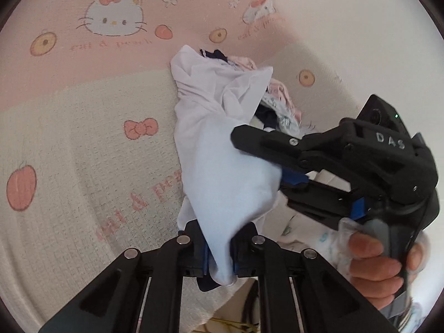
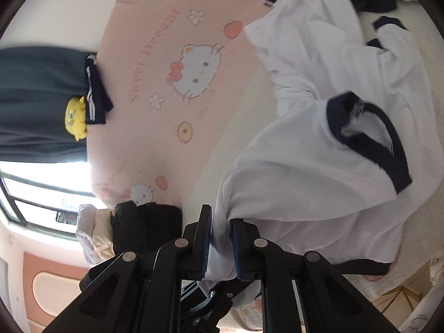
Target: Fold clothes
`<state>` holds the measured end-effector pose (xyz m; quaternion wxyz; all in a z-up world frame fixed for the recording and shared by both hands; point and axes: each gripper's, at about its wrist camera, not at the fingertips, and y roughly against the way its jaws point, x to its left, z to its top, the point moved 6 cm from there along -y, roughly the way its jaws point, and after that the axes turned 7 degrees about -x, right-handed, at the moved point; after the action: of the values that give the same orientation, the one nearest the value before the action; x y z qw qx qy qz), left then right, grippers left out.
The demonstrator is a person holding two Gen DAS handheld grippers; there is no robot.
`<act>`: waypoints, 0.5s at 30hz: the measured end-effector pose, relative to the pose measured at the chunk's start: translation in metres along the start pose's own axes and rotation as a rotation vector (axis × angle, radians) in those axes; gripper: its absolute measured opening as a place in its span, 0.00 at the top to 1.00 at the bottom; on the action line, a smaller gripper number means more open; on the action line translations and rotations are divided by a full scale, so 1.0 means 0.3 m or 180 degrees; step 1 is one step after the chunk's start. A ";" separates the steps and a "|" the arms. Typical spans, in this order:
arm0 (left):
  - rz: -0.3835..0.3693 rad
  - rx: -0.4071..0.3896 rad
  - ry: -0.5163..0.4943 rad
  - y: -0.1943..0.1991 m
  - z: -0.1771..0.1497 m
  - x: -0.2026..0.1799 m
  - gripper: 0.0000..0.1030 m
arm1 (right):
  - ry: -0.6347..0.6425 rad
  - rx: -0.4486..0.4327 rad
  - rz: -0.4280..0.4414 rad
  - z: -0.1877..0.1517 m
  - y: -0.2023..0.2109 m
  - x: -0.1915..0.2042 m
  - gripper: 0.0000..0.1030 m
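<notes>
- Closest to the left wrist camera, the left gripper (image 1: 219, 252) is pressed together on a bunch of the white shirt (image 1: 222, 166); the cloth comes up between its blue pads.
- Right gripper (image 2: 222, 245) also pinches the white shirt (image 2: 305, 183), at an edge near the dark blue collar (image 2: 371, 136). In the left view the right gripper (image 1: 280, 177) is seen from the side, with a hand (image 1: 380, 266) around its handle.
- Most of the shirt lies crumpled on the pink and cream blanket (image 1: 83, 138), and part of it rests on a small pile of other clothes (image 1: 280, 111).
- I judge the step in hand is to lift and spread the shirt before folding.
- To do it well, both grips should hold while the hands move apart, so the cloth becomes flat and the collar is at the top.
- Lifting it free from the pile first would avoid dragging the other clothes.
- A dark folded garment (image 2: 94, 88) lies far away on the blanket.
</notes>
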<state>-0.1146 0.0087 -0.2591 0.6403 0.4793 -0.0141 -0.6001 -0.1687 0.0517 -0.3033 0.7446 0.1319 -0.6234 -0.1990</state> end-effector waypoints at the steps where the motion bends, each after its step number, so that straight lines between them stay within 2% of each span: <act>1: -0.0009 -0.0024 0.0036 0.015 0.002 0.001 0.91 | 0.0030 0.0028 0.0032 -0.007 -0.006 0.017 0.87; 9: -0.0078 -0.0191 0.0255 0.129 0.001 0.016 0.91 | 0.0320 0.0352 0.0227 -0.094 -0.070 0.167 0.87; 15: 0.0100 -0.0197 0.0319 0.157 -0.010 0.082 0.91 | 0.0455 0.0500 0.0040 -0.161 -0.126 0.182 0.87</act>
<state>-0.0703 -0.0174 -0.2447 0.6641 0.4884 0.0291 -0.5653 -0.1185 -0.0095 -0.2813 0.7758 0.1997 -0.5831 -0.1349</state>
